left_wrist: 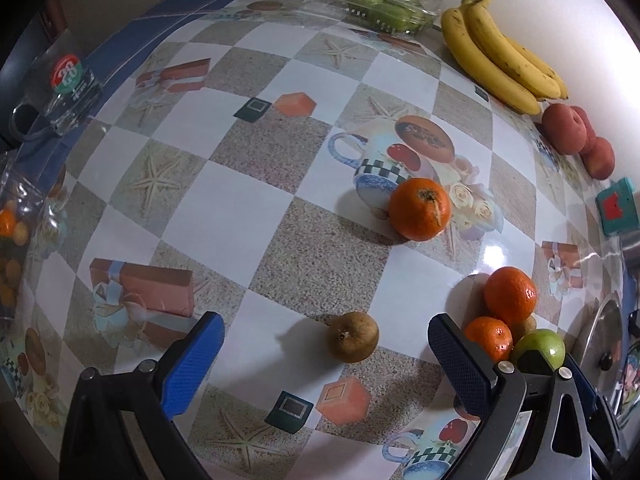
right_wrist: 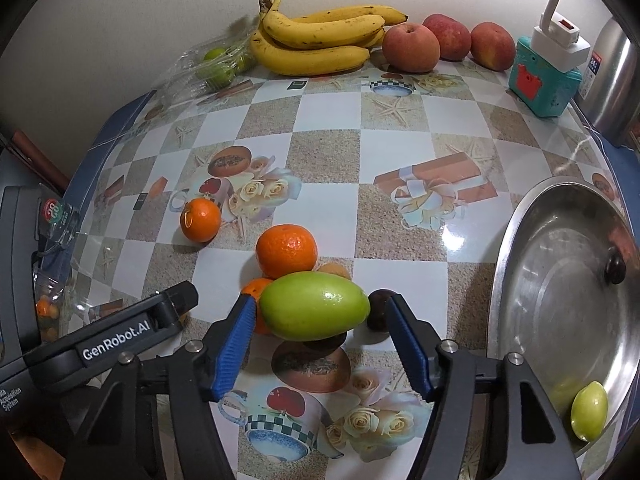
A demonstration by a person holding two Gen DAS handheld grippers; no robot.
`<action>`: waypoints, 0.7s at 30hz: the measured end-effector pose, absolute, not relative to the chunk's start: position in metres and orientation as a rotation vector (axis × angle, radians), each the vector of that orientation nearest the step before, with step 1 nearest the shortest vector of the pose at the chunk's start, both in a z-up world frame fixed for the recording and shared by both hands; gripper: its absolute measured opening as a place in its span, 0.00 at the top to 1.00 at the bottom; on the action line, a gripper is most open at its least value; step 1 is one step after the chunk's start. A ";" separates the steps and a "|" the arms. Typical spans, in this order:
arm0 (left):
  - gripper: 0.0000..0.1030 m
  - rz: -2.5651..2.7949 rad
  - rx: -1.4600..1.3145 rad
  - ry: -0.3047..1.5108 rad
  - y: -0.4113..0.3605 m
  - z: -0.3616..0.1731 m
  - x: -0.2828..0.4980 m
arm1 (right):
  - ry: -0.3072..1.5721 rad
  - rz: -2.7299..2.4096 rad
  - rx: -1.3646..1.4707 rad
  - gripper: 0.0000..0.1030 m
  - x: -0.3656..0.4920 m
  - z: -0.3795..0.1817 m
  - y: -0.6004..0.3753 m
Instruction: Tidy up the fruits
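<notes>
My right gripper [right_wrist: 320, 316] has its blue pads around a green oval fruit [right_wrist: 314, 306], held just above the table; it also shows in the left wrist view [left_wrist: 540, 348]. Behind it sit two oranges [right_wrist: 286, 252], a third orange [right_wrist: 200, 219] stands apart to the left. A steel bowl [right_wrist: 520, 248] at right holds one small green fruit [right_wrist: 589, 410]. My left gripper [left_wrist: 326, 344] is open, with a small brown fruit [left_wrist: 353, 342] on the table between its fingers. Another orange [left_wrist: 420, 209] lies farther ahead.
Bananas [right_wrist: 316, 36] and three red apples [right_wrist: 412, 48] line the back wall. A clear plastic box with green fruits [right_wrist: 218, 66] is at back left. A teal toy box [right_wrist: 542, 80] and steel pot [right_wrist: 612, 80] stand at right. A glass mug [left_wrist: 66, 96] is at left.
</notes>
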State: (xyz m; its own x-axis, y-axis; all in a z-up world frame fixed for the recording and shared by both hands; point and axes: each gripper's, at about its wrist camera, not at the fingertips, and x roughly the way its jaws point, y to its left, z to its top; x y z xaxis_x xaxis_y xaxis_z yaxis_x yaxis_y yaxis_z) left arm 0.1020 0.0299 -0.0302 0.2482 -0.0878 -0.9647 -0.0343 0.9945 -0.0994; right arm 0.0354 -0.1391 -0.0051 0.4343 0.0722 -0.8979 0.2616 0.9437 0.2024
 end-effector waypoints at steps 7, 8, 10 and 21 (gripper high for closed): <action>0.32 -0.035 -0.096 1.344 0.025 -0.034 0.101 | 1.124 -0.117 0.348 0.38 0.035 -0.007 -0.140; 0.41 -0.036 -0.095 1.345 0.025 -0.034 0.102 | 1.123 -0.117 0.349 0.38 0.035 -0.007 -0.140; 0.53 -0.039 -0.091 1.332 0.025 -0.032 0.101 | 1.122 -0.115 0.351 0.43 0.035 -0.007 -0.140; 0.73 -0.079 -0.092 1.312 0.019 -0.027 0.100 | 1.116 -0.109 0.386 0.43 0.033 -0.007 -0.143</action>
